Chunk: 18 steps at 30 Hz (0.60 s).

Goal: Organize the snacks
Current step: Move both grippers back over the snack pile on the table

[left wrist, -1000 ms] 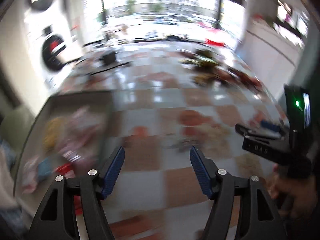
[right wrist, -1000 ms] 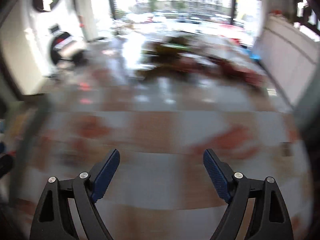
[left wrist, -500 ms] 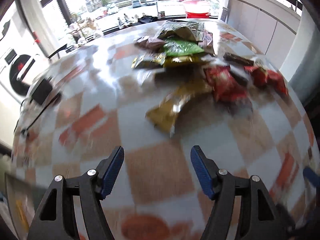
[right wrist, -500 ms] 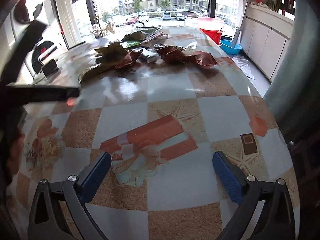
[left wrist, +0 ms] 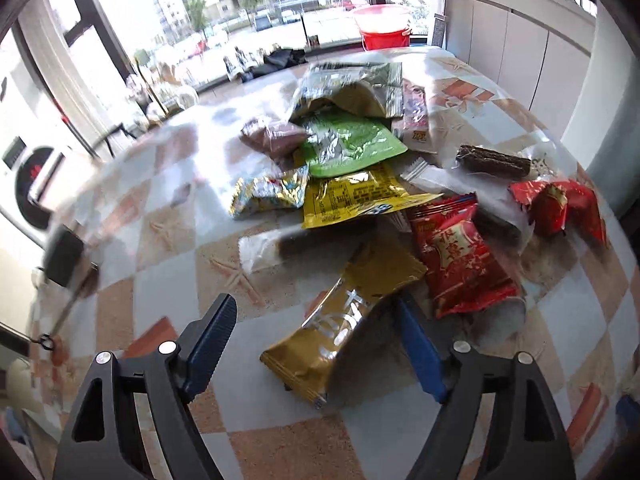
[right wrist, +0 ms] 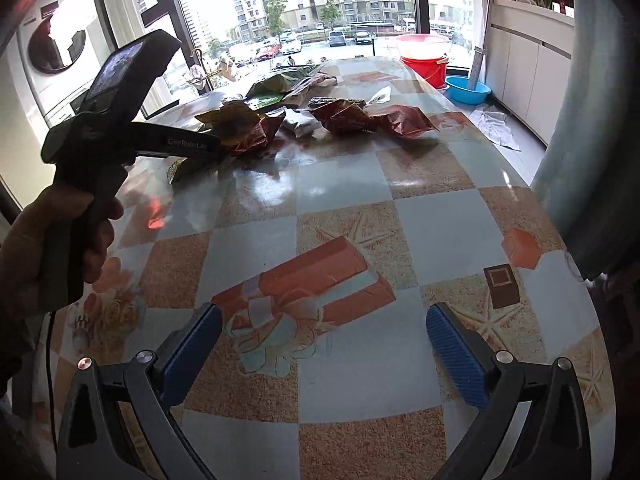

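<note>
A pile of snack packets lies on the checked table. Nearest my left gripper is a gold packet, lying between the open blue fingers, its near end under them. Beside it are a red packet, a yellow packet, a green packet and a dark bar. My right gripper is open and empty, low over bare table near the front edge. In the right wrist view the pile sits far off, and the left gripper's body is held at left.
A red bucket and a blue basin stand on the floor past the table's far right corner. White cabinets run along the right. A washing machine stands at left. A black cable lies on the table's left side.
My left gripper has swung from the tray at the table's left side to the snack pile and closed in on the gold packet. My right gripper has settled low and still, jaws open wider.
</note>
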Tool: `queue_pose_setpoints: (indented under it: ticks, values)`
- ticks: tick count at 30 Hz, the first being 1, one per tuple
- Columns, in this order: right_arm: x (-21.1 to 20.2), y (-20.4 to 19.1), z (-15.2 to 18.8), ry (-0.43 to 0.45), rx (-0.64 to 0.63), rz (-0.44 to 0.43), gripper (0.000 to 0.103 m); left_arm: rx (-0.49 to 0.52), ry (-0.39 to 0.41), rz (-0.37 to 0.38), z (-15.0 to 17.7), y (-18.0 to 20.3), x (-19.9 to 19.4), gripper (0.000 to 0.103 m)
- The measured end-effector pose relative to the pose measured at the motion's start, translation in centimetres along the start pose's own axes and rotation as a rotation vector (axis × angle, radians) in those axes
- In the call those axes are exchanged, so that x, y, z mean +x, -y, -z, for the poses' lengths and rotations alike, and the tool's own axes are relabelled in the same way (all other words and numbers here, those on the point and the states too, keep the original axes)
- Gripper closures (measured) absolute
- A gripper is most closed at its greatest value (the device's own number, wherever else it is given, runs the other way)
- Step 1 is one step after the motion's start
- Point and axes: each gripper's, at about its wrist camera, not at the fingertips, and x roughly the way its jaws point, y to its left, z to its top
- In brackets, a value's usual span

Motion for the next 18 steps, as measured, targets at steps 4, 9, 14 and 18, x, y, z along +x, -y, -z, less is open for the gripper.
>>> queue_pose_setpoints:
  ticks: [4,9,14,18]
  values:
    - [-0.2,0.3,0.0,0.007,0.014,-0.014,0.0,-0.008,0.058,0.082,-0.3,1.5,-2.8,0.02]
    - [-0.3,0.6,0.0,0.016,0.034,-0.036,0.0,-0.046,-0.008,0.172,-3.2,4.4,-1.4,0.02]
    - [-0.3,0.9,-0.1,0.024,0.05,-0.055,0.0,-0.098,-0.055,0.166,-3.9,5.3,1.5,0.055]
    - [-0.4,1.2,-0.1,0.034,0.072,-0.081,0.0,-0.069,-0.038,0.165,-3.3,5.5,0.6,0.074]
